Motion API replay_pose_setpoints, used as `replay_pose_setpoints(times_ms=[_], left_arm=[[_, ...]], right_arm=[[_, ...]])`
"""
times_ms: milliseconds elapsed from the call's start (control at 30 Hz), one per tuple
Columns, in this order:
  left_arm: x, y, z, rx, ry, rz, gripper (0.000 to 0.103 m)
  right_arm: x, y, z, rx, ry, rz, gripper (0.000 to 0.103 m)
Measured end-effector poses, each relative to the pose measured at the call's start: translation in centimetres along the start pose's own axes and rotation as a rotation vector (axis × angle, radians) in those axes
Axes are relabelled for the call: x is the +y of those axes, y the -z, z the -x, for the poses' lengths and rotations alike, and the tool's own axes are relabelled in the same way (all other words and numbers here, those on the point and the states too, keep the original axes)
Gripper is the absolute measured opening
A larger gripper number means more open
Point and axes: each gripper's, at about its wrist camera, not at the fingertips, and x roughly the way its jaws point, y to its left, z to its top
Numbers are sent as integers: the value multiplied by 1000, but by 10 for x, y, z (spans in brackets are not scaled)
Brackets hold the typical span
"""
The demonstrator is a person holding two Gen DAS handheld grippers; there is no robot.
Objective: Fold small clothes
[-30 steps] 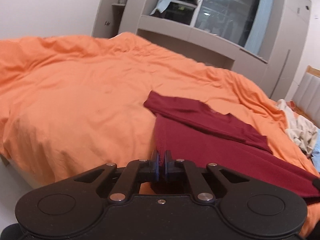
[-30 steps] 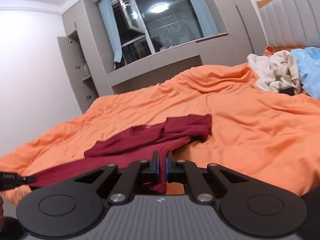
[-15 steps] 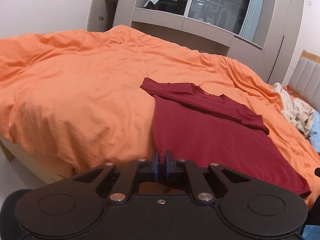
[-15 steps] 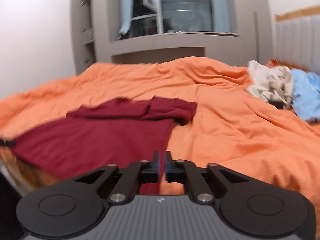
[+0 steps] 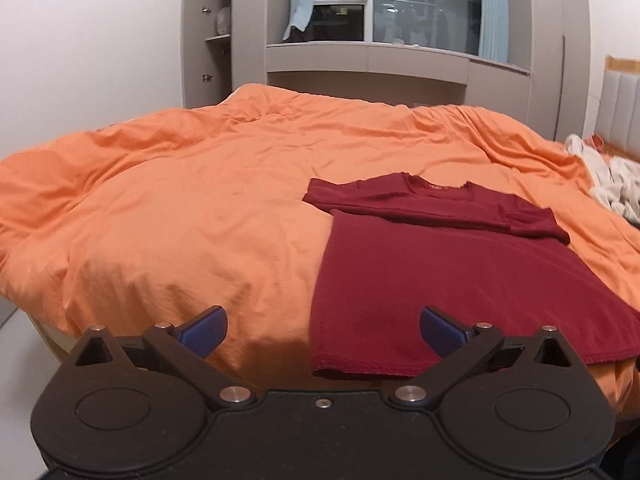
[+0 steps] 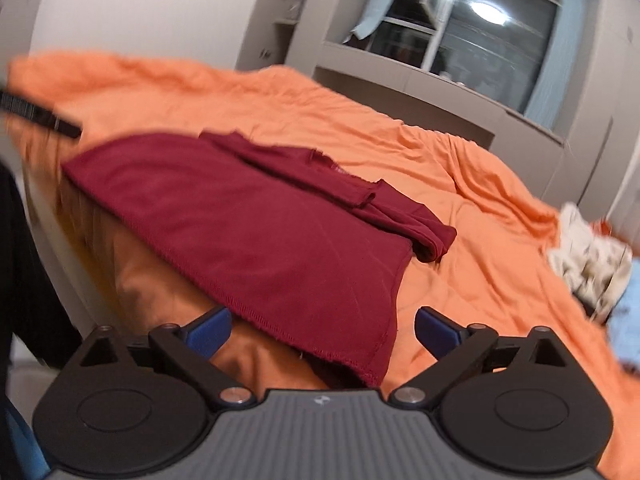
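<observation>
- A second ago my left gripper (image 5: 322, 332) was pinched shut on the hem of the red shirt (image 5: 440, 276); now its blue pads (image 5: 202, 332) stand wide apart and the hem lies free on the orange duvet (image 5: 180, 220), at the lower middle of the left view.
- My right gripper (image 6: 322, 330) was likewise clamped on the hem corner; its pads (image 6: 436, 332) are now spread, with the corner lying loose between them, low in the frame.
- The shirt, bunched and pulled taut before, now lies spread flat, its body filling the middle of both views.
- The right view has tilted, and the window has moved to the upper right.
</observation>
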Motion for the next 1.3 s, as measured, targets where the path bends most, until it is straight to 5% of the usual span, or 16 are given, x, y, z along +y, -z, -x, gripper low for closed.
replay_pose_setpoints(times_ms=[267,367,500,833,1300], left_arm=[[-27,5,-1,11,110,-74,102],[-40,9,-3,16,164,-120,102],[-56,16,-4,17,225,-184,102],[-99,40,-18,40,236,-406,102],[-98,37,-36,-28,-70,-505,101]], right_arm=[[35,3,-25,27,63,164,95],[41,1,-26,-13,67,184,76],[35,-3,-26,-38,10,131,26],[-34,-24,-34,-60,-196,-252,19],[-40,-16,-29,-72,-161,-279,19]])
